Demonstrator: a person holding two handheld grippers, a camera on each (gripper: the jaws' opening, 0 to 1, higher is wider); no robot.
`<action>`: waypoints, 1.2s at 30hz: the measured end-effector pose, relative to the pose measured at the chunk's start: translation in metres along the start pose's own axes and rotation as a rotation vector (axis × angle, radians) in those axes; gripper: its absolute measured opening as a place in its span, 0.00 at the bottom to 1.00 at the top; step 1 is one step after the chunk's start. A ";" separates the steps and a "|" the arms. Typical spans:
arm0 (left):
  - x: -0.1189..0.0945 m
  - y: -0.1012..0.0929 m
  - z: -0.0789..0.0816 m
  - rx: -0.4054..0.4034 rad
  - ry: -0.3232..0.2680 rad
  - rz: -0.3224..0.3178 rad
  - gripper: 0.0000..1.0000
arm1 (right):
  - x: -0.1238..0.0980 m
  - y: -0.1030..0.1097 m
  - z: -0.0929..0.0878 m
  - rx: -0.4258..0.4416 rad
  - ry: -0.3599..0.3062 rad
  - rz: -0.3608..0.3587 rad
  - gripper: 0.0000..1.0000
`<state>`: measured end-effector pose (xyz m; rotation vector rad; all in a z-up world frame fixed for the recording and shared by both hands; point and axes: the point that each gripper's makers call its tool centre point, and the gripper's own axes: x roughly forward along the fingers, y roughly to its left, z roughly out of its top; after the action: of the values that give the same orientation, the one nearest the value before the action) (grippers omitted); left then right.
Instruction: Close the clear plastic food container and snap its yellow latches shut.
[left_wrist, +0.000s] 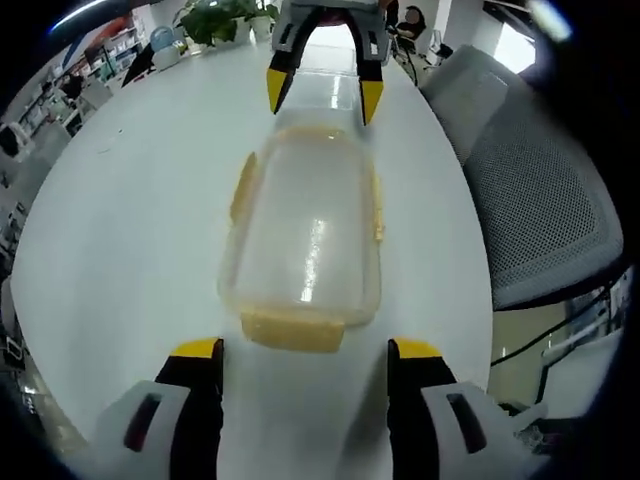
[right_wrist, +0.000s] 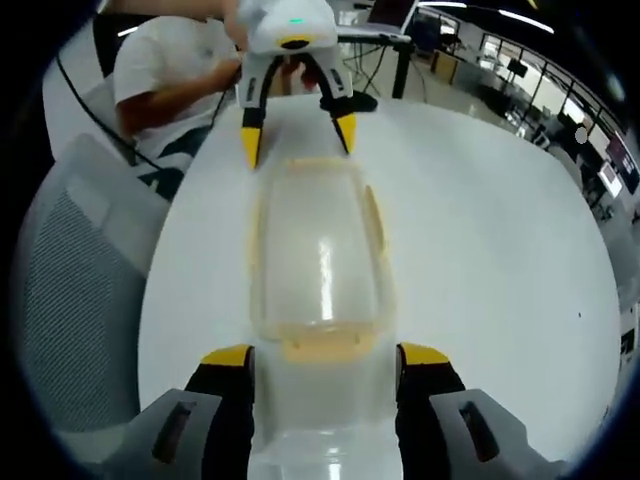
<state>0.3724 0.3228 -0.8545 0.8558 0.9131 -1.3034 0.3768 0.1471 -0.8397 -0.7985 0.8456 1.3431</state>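
1. Right now the clear plastic container (left_wrist: 305, 245) is lying lengthwise on the white table (left_wrist: 130, 230), at the centre of the left gripper view, with its lid resting on top.
2. A yellow latch (left_wrist: 293, 330) is sitting at the container's 6 o'clock end, just beyond the left gripper (left_wrist: 305, 350), whose yellow-tipped jaws are standing apart on either side of it without touching it.
3. More yellow latches are showing along the long sides, one at 9 o'clock (left_wrist: 242, 187) and one at 3 o'clock (left_wrist: 377, 205); whether any is snapped down cannot be told.
4. At 12 o'clock in that view the right gripper (left_wrist: 325, 95) is pointing toward the container's far end, its jaws spread wide and its tips hanging just over that end.
5. A grey mesh chair (left_wrist: 540, 200) is standing at 3 o'clock beside the table, and potted plants (left_wrist: 215, 20) are sitting at 11 o'clock on the table's far edge.
6. In the right gripper view the container (right_wrist: 318, 255) is again lying at the centre, with the end latch (right_wrist: 322, 345) at 6 o'clock between the right gripper's (right_wrist: 325, 360) parted jaws.
7. The left gripper (right_wrist: 297, 140) is hovering at 12 o'clock over the opposite end, jaws open.
8. A person in a white shirt (right_wrist: 165, 70) is sitting at 10 o'clock, and a grey chair (right_wrist: 70, 290) is standing at 9 o'clock.
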 end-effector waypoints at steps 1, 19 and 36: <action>0.001 0.000 0.000 0.004 0.003 -0.004 0.65 | 0.001 0.000 0.000 0.000 0.002 0.002 0.55; 0.009 0.006 0.006 0.069 0.042 -0.026 0.61 | 0.018 -0.001 -0.008 -0.065 0.068 0.031 0.56; 0.007 0.011 0.009 0.069 0.044 -0.031 0.39 | 0.022 -0.005 -0.005 -0.081 0.080 0.046 0.39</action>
<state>0.3839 0.3121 -0.8572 0.9302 0.9238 -1.3537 0.3824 0.1528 -0.8616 -0.9055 0.8810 1.4009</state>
